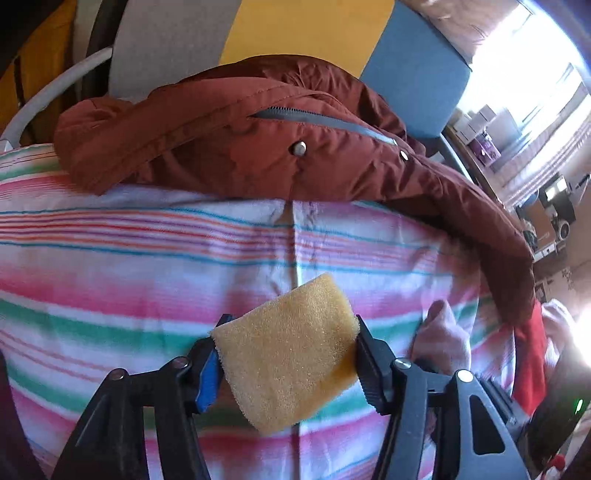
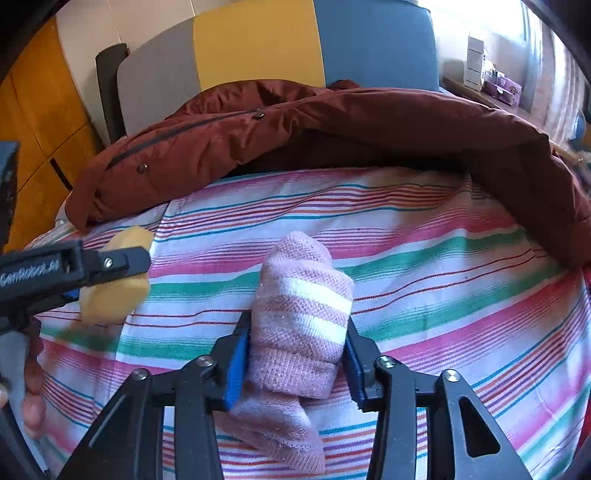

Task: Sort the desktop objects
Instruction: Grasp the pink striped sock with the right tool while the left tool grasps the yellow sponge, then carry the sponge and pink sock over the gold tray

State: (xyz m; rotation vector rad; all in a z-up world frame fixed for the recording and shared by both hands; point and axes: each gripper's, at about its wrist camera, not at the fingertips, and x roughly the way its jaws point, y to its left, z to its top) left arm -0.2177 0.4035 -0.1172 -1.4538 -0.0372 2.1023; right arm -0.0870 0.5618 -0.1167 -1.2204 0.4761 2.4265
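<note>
Two black fingers of the left gripper [image 1: 286, 360] clamp a yellow sponge [image 1: 286, 354] in the left wrist view, their pads pressing its two short ends. The sponge is a rounded block held clear above the striped cloth [image 1: 147, 258]; its long axis runs roughly from finger to finger, and the slab is tilted, its far corner up and to the right, its near edge down toward the camera. Behind it a rust-red jacket [image 1: 240, 147] lies bunched along the far edge of the cloth, with a grey, yellow and blue chair back [image 1: 295, 29] beyond. At the right, a bit of a pink sock [image 1: 443, 332] shows just past the right finger. In the right wrist view, the right gripper [image 2: 295, 354] is clenched on that pink sock [image 2: 301, 317], a rolled bundle with white bands, squeezed at its sides between the blue-faced pads. Its long axis points away from the camera, the rounded end far and slightly left, while the loose cuff hangs near and low over the cloth. At the left edge, the left gripper [image 2: 110, 264] appears from the side with the sponge [image 2: 114, 295], well apart from the sock.
</note>
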